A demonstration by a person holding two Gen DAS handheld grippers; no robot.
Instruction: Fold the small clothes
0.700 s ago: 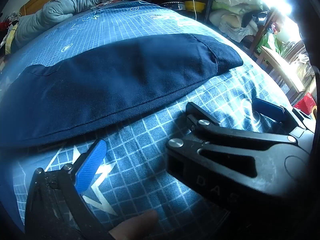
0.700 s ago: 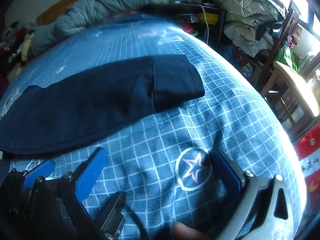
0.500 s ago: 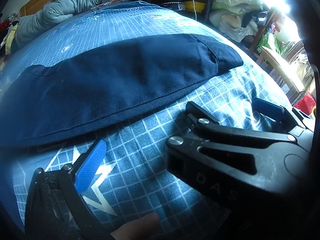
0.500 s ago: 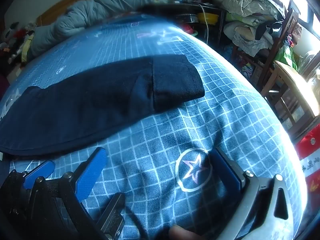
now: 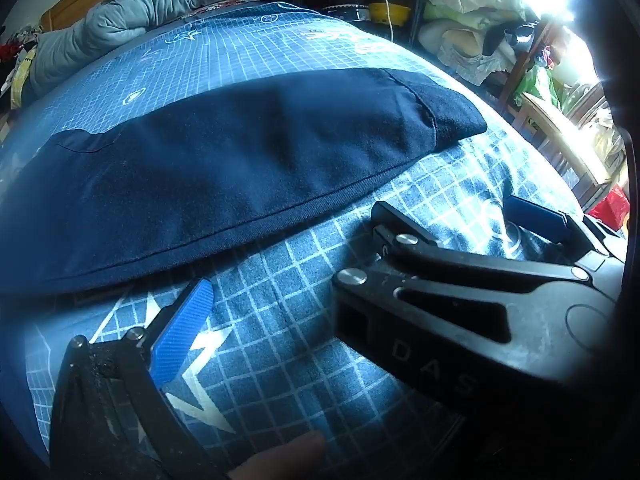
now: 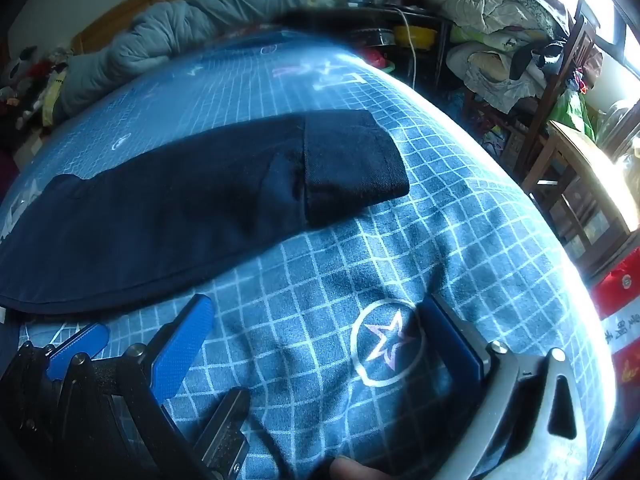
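A dark navy garment (image 5: 240, 168) lies flat across the blue grid-patterned bed sheet (image 5: 280, 320), stretched from left to right, with a seamed band at its right end (image 6: 352, 160). Both grippers hover low over the sheet on the near side of the garment's long edge and do not touch it. My left gripper (image 5: 340, 292) is open; its left blue pad (image 5: 182, 332) shows, and black linkage (image 5: 460, 320) fills the lower right of that view. My right gripper (image 6: 316, 320) is open over a star print (image 6: 386, 340), with only sheet between its pads.
A grey duvet (image 5: 152, 4) is bunched at the far end of the bed. Cluttered shelves with a yellow bowl (image 6: 414, 34) and piled bedding stand beyond the bed's right edge. A wooden chair (image 6: 580, 184) is close to that edge. A fingertip (image 5: 280, 456) shows at the bottom.
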